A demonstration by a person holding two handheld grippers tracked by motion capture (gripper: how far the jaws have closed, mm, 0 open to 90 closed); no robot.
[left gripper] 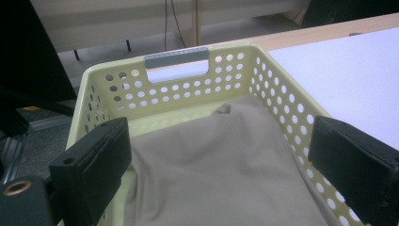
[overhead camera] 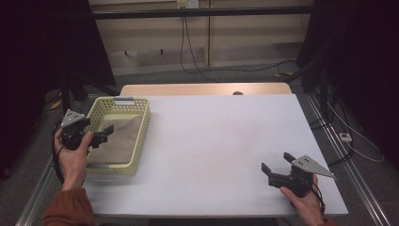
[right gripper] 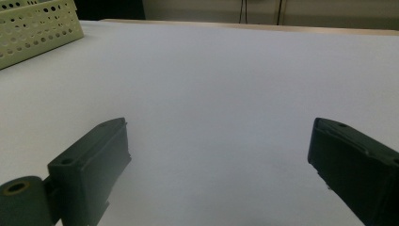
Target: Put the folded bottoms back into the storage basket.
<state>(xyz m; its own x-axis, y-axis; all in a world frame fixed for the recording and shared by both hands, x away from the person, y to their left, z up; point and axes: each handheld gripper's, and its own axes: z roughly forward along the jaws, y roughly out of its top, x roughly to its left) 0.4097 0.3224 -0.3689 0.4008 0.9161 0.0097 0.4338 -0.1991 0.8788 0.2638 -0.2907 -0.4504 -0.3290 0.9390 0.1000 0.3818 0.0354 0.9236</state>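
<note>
A pale yellow perforated basket (overhead camera: 141, 136) stands on the left part of the white table (overhead camera: 221, 136). A tan folded cloth (overhead camera: 120, 139) lies flat inside it. My left gripper (overhead camera: 106, 134) hovers over the basket's left rim, jaws open and empty, pointing across the cloth. In the left gripper view the cloth (left gripper: 221, 169) lies between and beyond the open left gripper (left gripper: 219, 134), with the basket's far wall (left gripper: 188, 87) and grey handle (left gripper: 176, 56) behind it. My right gripper (overhead camera: 276, 162) is open and empty just above the table's front right. In the right gripper view the right gripper (right gripper: 219, 127) faces bare table (right gripper: 211, 70).
A corner of the basket (right gripper: 33, 28) appears at the far left of the right gripper view. A wooden strip (overhead camera: 207, 89) runs along the table's back edge. Cables (overhead camera: 193, 56) lie on the floor behind, and a power strip (overhead camera: 346, 137) to the right. Metal rails (overhead camera: 350, 169) flank the table.
</note>
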